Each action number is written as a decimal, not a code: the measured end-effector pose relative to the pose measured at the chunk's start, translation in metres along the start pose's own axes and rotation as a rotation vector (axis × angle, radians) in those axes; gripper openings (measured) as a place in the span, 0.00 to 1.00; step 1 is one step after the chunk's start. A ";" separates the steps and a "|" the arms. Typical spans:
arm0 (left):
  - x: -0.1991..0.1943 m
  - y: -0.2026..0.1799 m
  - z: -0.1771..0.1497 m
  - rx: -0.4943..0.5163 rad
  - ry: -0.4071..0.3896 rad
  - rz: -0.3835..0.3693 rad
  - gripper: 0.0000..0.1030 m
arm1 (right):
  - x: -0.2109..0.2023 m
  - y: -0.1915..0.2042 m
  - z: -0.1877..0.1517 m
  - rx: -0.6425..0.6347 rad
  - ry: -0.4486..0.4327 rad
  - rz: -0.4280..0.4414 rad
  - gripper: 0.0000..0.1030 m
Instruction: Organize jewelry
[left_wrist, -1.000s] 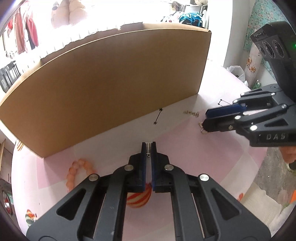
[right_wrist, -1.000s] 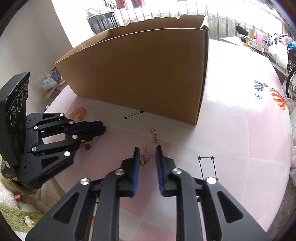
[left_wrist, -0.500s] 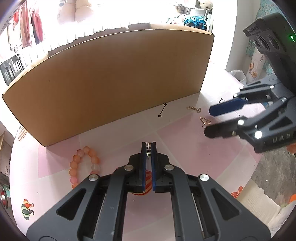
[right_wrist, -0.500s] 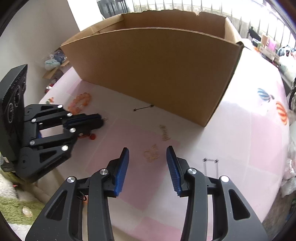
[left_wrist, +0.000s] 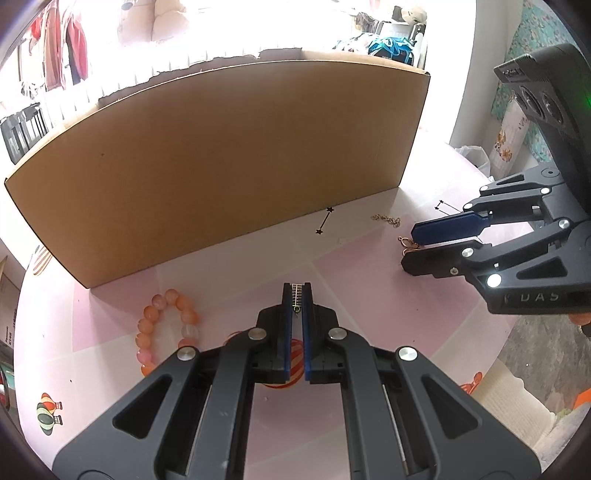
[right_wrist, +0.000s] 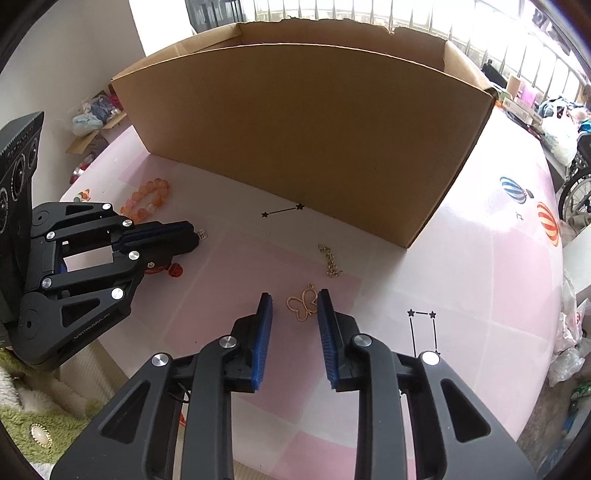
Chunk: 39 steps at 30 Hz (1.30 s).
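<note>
My left gripper (left_wrist: 297, 291) is shut on a small silver ladder-like jewelry piece (left_wrist: 296, 297), held above the pink tablecloth; it also shows in the right wrist view (right_wrist: 195, 234). My right gripper (right_wrist: 294, 297) is open, its blue pads on either side of a gold butterfly pendant (right_wrist: 303, 304) that lies on the cloth. In the left wrist view the right gripper (left_wrist: 412, 245) hangs over that pendant (left_wrist: 406, 243). A gold chain piece (right_wrist: 330, 260) lies just beyond it. An orange bead bracelet (left_wrist: 162, 325) lies at the left, near the box.
A large open cardboard box (right_wrist: 306, 125) stands across the back of the round table (right_wrist: 498, 258). A small red bead item (right_wrist: 175, 271) lies under the left gripper. Printed balloons and star marks are on the cloth. The table edge is near on both sides.
My right gripper opened wide, lifted, then came back down around the butterfly pendant. My left gripper stayed shut on the silver piece and pulled back a little from the box.
</note>
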<state>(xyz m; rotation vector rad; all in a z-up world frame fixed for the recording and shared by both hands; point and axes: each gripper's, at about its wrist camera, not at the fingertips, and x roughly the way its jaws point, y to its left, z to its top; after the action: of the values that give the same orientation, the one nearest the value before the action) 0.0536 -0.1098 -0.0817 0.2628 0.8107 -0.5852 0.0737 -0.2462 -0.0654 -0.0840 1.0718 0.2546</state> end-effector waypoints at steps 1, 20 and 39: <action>0.000 0.000 0.000 0.001 0.000 -0.001 0.04 | 0.000 0.001 0.000 -0.002 -0.006 -0.005 0.24; 0.000 -0.001 0.002 -0.016 0.000 -0.006 0.04 | 0.010 0.016 0.001 0.016 -0.109 -0.046 0.07; 0.003 -0.002 0.003 -0.016 0.001 -0.009 0.04 | -0.008 0.007 -0.007 0.073 -0.146 0.017 0.31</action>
<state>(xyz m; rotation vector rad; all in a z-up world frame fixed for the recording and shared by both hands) 0.0556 -0.1138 -0.0819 0.2453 0.8170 -0.5865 0.0621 -0.2422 -0.0611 0.0097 0.9355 0.2334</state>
